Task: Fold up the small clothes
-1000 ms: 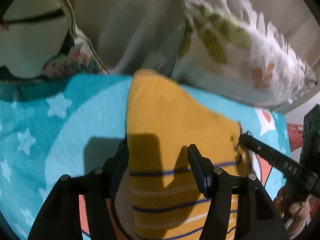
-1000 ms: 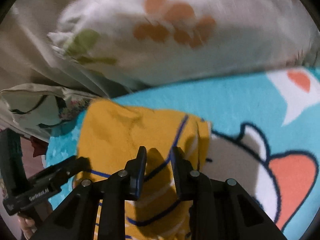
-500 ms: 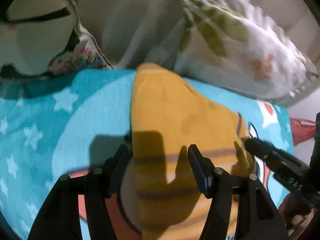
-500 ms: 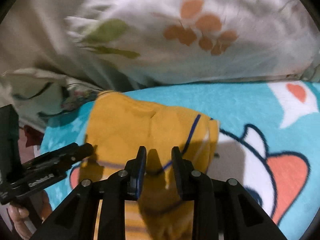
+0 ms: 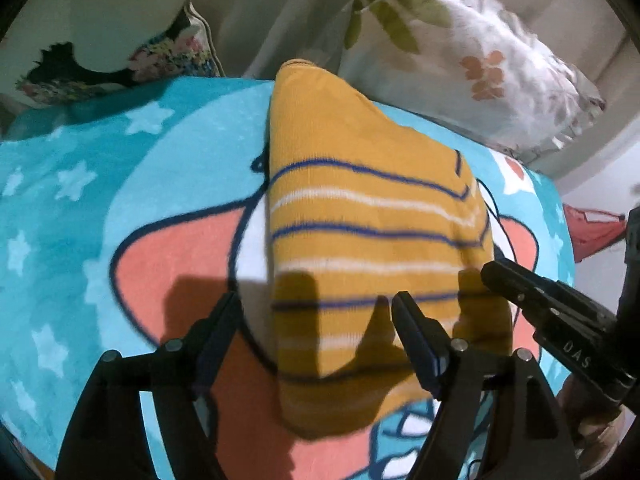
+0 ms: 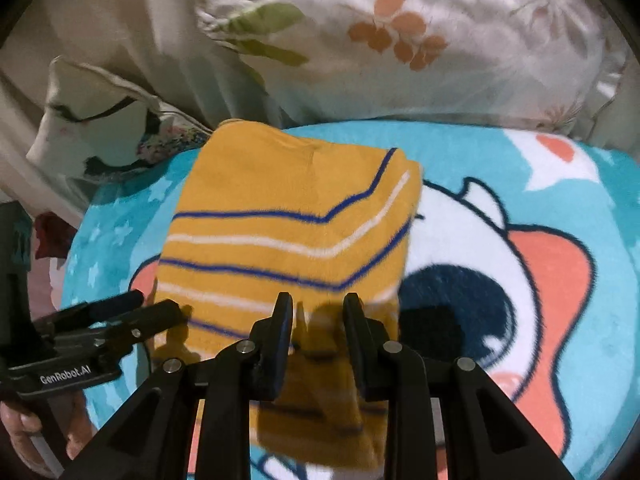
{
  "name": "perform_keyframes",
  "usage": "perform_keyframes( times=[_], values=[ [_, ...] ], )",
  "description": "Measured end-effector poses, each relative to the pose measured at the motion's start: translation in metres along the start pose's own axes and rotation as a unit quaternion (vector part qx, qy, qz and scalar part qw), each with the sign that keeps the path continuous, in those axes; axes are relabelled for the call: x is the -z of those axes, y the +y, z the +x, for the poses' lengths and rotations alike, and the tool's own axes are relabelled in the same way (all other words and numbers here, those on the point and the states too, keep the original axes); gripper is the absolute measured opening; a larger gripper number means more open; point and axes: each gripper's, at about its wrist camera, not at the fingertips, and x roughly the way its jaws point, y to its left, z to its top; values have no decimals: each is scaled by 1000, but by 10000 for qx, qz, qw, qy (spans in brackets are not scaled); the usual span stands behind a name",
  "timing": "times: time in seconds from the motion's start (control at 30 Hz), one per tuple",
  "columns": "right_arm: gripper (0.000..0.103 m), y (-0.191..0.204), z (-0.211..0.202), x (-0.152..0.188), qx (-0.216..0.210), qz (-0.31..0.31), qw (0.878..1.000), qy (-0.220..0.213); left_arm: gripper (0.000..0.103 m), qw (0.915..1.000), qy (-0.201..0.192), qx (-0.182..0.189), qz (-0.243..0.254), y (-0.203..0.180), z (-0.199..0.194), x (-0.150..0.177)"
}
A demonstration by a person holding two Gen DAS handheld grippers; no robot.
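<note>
A small mustard-yellow garment (image 5: 360, 216) with blue and white stripes lies folded on a turquoise cartoon blanket (image 5: 80, 208); it also shows in the right wrist view (image 6: 288, 216). My left gripper (image 5: 316, 312) is open and hovers over the garment's near left part, with nothing between its fingers. My right gripper (image 6: 316, 312) is open with a narrower gap, above the garment's near right edge. Each gripper shows in the other's view: the right one (image 5: 536, 300) and the left one (image 6: 132, 312).
A floral white pillow (image 6: 420, 40) lies beyond the blanket (image 6: 560, 208). A cream cushion with a black line drawing (image 5: 92, 20) sits at the far left, also in the right wrist view (image 6: 100, 120). Beige sheets lie behind. The blanket's edge drops off at the right.
Both grippers have pulled back toward me and risen, so more of the garment's striped near part and the blanket's cartoon face now show. The garment stays where it lay.
</note>
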Motion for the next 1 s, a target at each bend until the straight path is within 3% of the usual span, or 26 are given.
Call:
perform_keyframes(
  times=[0.27, 0.43, 0.5, 0.6, 0.83, 0.93, 1.0],
  values=[
    [29, -14, 7, 66, 184, 326, 9982, 460, 77, 9985, 547, -4, 8, 7, 13, 50],
    [32, -17, -23, 81, 168, 600, 9979, 154, 77, 9992, 400, 70, -39, 14, -11, 64],
    [39, -15, -30, 87, 142, 692, 9975, 92, 77, 9989, 456, 76, -31, 17, -7, 71],
    [39, -8, -29, 92, 182, 729, 9971, 81, 77, 9983, 574, 40, 51, 17, -3, 78],
    [39, 31, -25, 45, -256, 553, 9967, -534, 77, 9987, 243, -302, 343, 20, -23, 80],
    [39, 33, 12, 23, -491, 499, 9973, -217, 77, 9981, 138, -460, 393, 23, -28, 80],
    [33, 14, 35, 21, -1, 762, 9971, 42, 77, 9980, 102, -495, 386, 29, -34, 80]
  ],
)
